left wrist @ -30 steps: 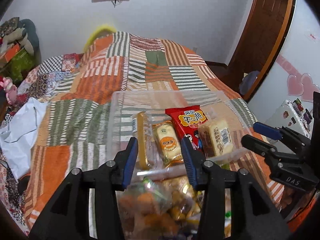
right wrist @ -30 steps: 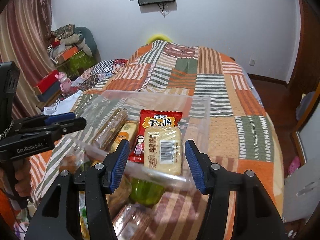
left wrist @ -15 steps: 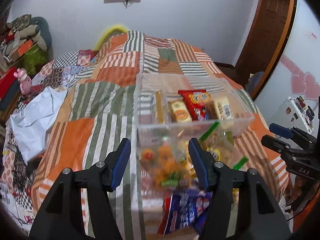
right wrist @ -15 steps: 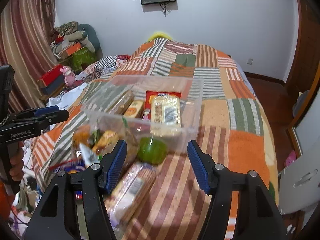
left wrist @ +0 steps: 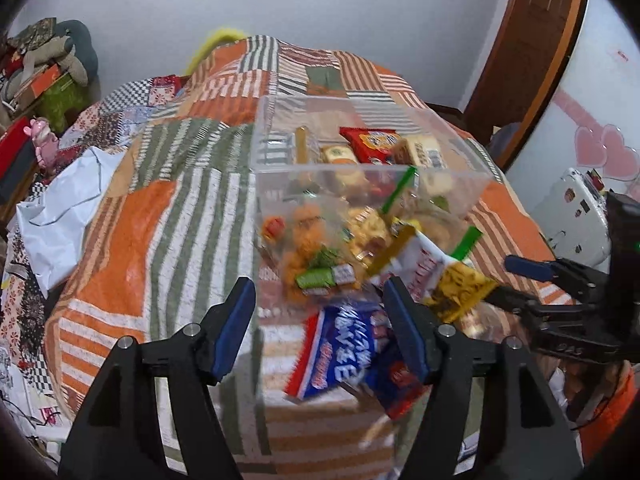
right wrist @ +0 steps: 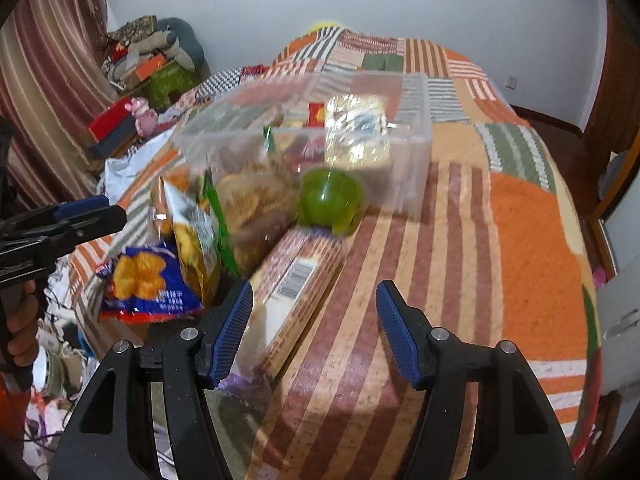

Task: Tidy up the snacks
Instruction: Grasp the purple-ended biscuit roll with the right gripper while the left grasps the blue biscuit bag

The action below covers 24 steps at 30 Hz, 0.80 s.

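A clear plastic box stands on the patchwork bed and holds several snack packs, among them a red packet. It also shows in the right wrist view. In front of it lies a heap of loose snacks: a blue packet, a clear bag of orange snacks, a green jelly cup and a long biscuit pack. My left gripper is open and empty above the blue packet. My right gripper is open and empty beside the biscuit pack.
The bed's patchwork cover stretches to the right of the heap. A white cloth lies at the bed's left edge. Boxes and soft toys are stacked by the curtain. A wooden door stands at the right.
Both grippers have drawn back from the box toward the bed's near edge. The loose snack heap in front of the box has come into full view. Both stay open.
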### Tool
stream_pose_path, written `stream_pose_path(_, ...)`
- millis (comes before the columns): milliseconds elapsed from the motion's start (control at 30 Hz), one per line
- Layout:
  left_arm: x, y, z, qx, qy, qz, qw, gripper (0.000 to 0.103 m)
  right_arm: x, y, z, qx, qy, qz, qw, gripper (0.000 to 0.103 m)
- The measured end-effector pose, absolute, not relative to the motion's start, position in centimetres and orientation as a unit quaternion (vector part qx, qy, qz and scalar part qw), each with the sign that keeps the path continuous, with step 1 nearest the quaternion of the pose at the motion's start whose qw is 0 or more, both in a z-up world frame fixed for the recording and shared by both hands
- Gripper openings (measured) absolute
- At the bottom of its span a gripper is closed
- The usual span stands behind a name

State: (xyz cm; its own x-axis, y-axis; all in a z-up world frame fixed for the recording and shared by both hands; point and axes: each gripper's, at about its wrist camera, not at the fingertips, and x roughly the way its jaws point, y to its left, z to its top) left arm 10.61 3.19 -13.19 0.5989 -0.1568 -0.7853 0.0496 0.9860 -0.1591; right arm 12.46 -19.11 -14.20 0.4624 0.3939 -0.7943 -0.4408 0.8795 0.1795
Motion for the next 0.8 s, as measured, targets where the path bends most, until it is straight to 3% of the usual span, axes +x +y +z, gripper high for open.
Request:
stream_pose_path(367,8.8,0.6,-15.2,-0.017,0.459,-0.074,0.885,0.073,11.9,-18.4,-14.9,-0.029,0.462,0.264,0.846,0.066)
stream_pose_path(800,6.1,6.0,-15.8,-0.05,0.468,-0.019,0.882,0.077,11.3,-21.8,-14.6,-0.02,0.463,0.227,0.856,0.066)
